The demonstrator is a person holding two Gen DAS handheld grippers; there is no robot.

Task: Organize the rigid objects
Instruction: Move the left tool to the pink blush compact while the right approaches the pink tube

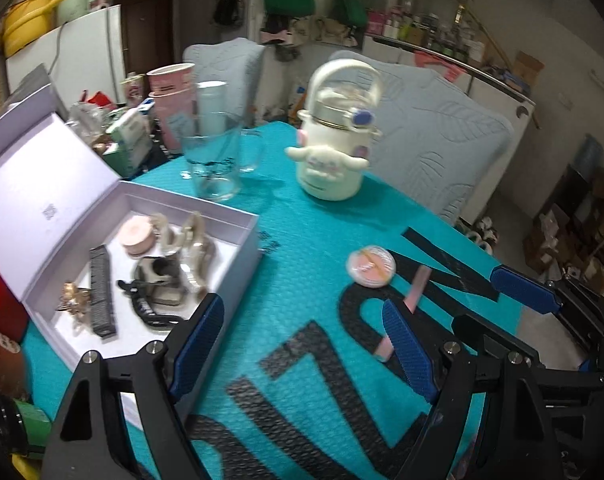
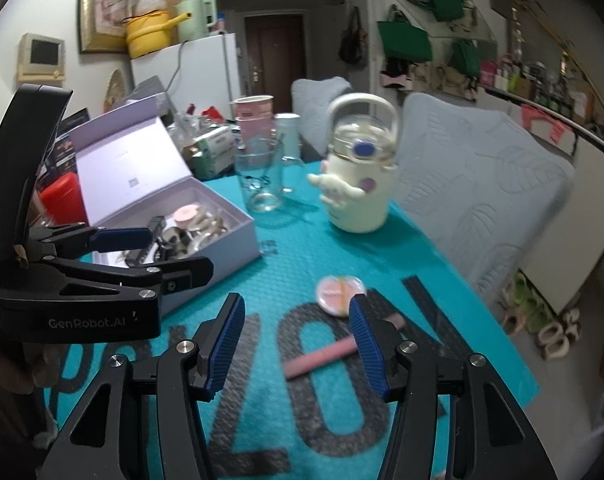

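My right tool (image 2: pixel 294 344), half-spread and empty, is nearer the pink stick (image 2: pixel 334 352) on the surface (image 2: pixel 286 264): just ahead, long axis crossing its fingers. Left tool (image 2: pixel 178 256) gapes wide, empty.

Dim indoor light, motion blur, fisheye-warped dark corners.

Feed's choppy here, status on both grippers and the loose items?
Left gripper open, empty. Right gripper open, empty. Round badge and pink stick loose on mat, outside white box. Nothing blocking.
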